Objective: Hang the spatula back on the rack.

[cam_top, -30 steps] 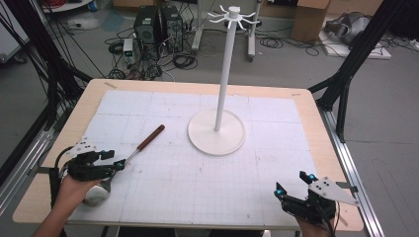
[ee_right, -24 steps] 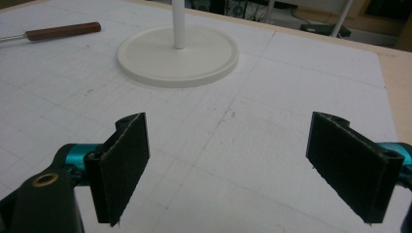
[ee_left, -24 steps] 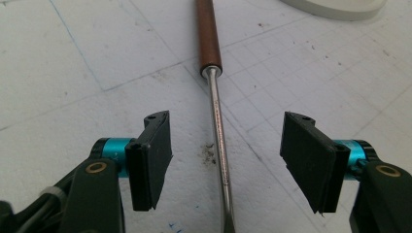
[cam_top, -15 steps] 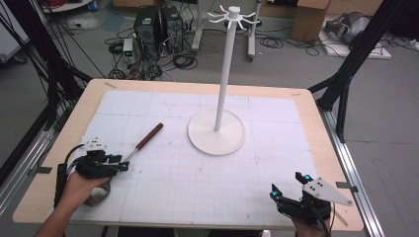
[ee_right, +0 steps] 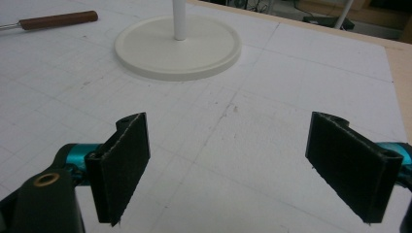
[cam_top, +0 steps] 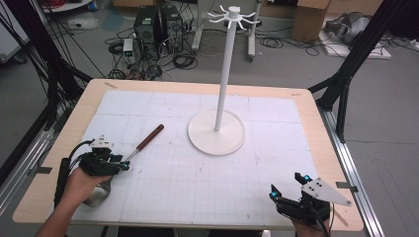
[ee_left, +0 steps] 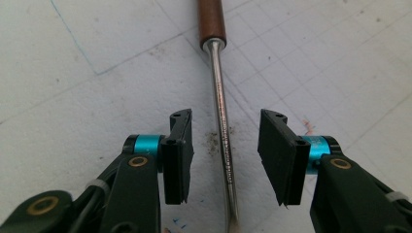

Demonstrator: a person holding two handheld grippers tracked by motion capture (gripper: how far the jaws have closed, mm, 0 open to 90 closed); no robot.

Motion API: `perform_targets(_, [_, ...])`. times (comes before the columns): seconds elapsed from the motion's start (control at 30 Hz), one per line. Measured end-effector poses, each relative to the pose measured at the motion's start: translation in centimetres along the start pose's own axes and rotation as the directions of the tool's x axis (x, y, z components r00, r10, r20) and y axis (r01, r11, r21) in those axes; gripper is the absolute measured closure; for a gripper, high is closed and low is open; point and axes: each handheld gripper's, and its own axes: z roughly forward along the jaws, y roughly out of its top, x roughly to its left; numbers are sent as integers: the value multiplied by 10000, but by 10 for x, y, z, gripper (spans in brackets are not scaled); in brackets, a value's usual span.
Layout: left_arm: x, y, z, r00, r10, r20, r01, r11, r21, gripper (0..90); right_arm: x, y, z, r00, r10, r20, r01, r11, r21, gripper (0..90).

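High view: at the table's left we see the left gripper [cam_top: 123,165] set over the steel shaft of the tool [cam_top: 144,143], which lies flat on the mat [cam_top: 207,173] with its brown handle angled toward the stand [cam_top: 216,132]. In the left gripper view its jaws have just been closing, the shaft between them but untouched. At the right, the right gripper [cam_top: 287,186] has its jaws wide apart, holding nothing.

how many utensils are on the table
1. A metal-shafted utensil with a brown wooden handle lies on the white gridded mat, left of the white hanging stand. Its shaft runs between the left gripper's open jaws; its working end is hidden under that gripper.
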Motion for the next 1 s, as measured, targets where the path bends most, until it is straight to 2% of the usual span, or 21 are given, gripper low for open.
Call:
perform_targets(0.23, [4, 2, 4, 9997, -219, -135, 221, 9997, 120, 586, -2, -1, -1, 10000, -2, 38, 1, 10000, 40, 150])
perform_targets(0.43, [1, 5, 8, 9996, -107, -247, 113, 9996, 269, 611, -2, -1, 0, 10000, -19, 36, 19, 10000, 30, 151])
perform_targets(0.57, [-3, 6, 7, 9989, -36, -461, 54, 9992, 391, 680, -2, 0, 1, 10000, -33, 45, 33, 10000, 46, 151])
perform_targets(0.7, [-9, 9, 8, 9983, 221, -544, -184, 9976, 673, 791, -2, 0, 0, 10000, 58, 57, -59, 10000, 71, 151])
perform_targets(1.0, [-7, 14, 9, 9985, -244, -494, 292, 9947, 991, 830, -2, 0, 0, 10000, 19, 82, -20, 10000, 39, 151])
